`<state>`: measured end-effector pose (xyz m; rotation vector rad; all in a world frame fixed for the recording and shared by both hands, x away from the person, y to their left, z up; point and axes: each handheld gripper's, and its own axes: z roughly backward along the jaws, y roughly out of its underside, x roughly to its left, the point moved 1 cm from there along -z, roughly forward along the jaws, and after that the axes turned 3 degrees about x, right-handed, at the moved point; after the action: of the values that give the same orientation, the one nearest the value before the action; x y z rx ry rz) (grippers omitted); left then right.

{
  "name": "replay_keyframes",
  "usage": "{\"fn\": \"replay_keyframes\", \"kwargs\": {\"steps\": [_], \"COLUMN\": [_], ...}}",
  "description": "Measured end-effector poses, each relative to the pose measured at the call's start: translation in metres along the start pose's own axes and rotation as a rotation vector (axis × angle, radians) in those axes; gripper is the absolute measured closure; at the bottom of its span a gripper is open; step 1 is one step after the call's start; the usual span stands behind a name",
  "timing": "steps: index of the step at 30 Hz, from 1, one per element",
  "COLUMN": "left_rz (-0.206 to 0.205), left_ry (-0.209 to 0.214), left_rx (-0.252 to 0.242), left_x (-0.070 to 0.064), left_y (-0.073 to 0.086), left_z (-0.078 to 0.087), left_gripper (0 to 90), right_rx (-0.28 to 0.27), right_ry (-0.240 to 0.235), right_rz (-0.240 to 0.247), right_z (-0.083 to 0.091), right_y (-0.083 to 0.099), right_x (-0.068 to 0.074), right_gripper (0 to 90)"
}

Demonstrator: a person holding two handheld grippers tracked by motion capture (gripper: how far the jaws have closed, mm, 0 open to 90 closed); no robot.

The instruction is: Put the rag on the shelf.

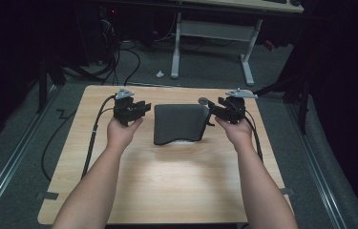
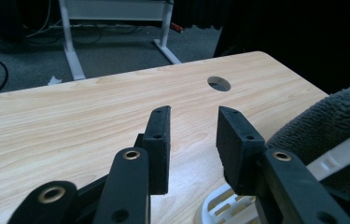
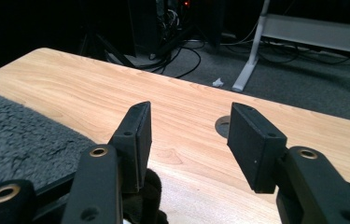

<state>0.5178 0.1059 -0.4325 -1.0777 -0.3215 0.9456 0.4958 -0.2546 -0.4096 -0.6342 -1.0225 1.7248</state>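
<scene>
A dark grey fuzzy cloth [image 1: 176, 123] lies draped over a white slatted object [image 1: 182, 141] in the middle of the wooden table [image 1: 167, 181]. My left gripper [image 1: 141, 107] sits just left of the cloth, open, with nothing between its jaws. In the left gripper view the gripper [image 2: 192, 126] points over bare wood, with the cloth [image 2: 331, 121] and the white object [image 2: 219, 207] at the lower right. My right gripper [image 1: 213, 110] hovers at the cloth's right edge, open and empty. The right gripper view has the gripper [image 3: 189, 128] over wood, the cloth [image 3: 18, 135] to its left.
A round cable hole [image 1: 203, 100] is cut in the table near the far edge, also seen as a hole [image 2: 219, 83] in the left gripper view. A white-legged desk [image 1: 212, 31] stands beyond on the grey floor. Black cables [image 1: 90, 143] trail off the table's left side.
</scene>
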Motion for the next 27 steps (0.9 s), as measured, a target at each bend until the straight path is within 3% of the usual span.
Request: {"fn": "replay_keyframes", "kwargs": {"steps": [3, 12, 15, 19, 21, 23, 27], "left_rz": [0.0, -0.006, -0.015, -0.023, -0.027, -0.035, -0.034], "left_ry": [-0.009, -0.039, -0.046, -0.061, -0.062, -0.067, -0.059], "left_rx": [0.004, -0.035, -0.046, -0.045, -0.045, -0.037, -0.018], "left_x": [0.001, 0.005, 0.005, 0.006, 0.006, 0.004, -0.001], "left_y": [0.003, 0.014, 0.02, 0.032, 0.038, 0.044, 0.063], "left_z": [0.006, 0.028, 0.035, 0.046, 0.051, 0.056, 0.067], "left_gripper": [63.9, 60.0, 57.7, 54.7, 53.5, 52.0, 50.9], "right_rx": [-0.002, -0.015, -0.032, -0.014, -0.039, -0.017, -0.022], "right_ry": [0.015, 0.023, 0.03, 0.028, 0.027, 0.02, 0.053], "right_rz": [0.022, 0.019, 0.048, 0.064, 0.069, 0.068, 0.085], "right_z": [0.004, 0.019, 0.026, 0.035, 0.041, 0.046, 0.056], "right_y": [0.0, 0.009, 0.015, 0.022, 0.028, 0.033, 0.052], "right_x": [0.001, 0.0, 0.002, 0.004, 0.006, 0.008, 0.015], "right_gripper": [47.7, 44.6, 44.5, 41.4, 41.4, 38.5, 38.5]}}
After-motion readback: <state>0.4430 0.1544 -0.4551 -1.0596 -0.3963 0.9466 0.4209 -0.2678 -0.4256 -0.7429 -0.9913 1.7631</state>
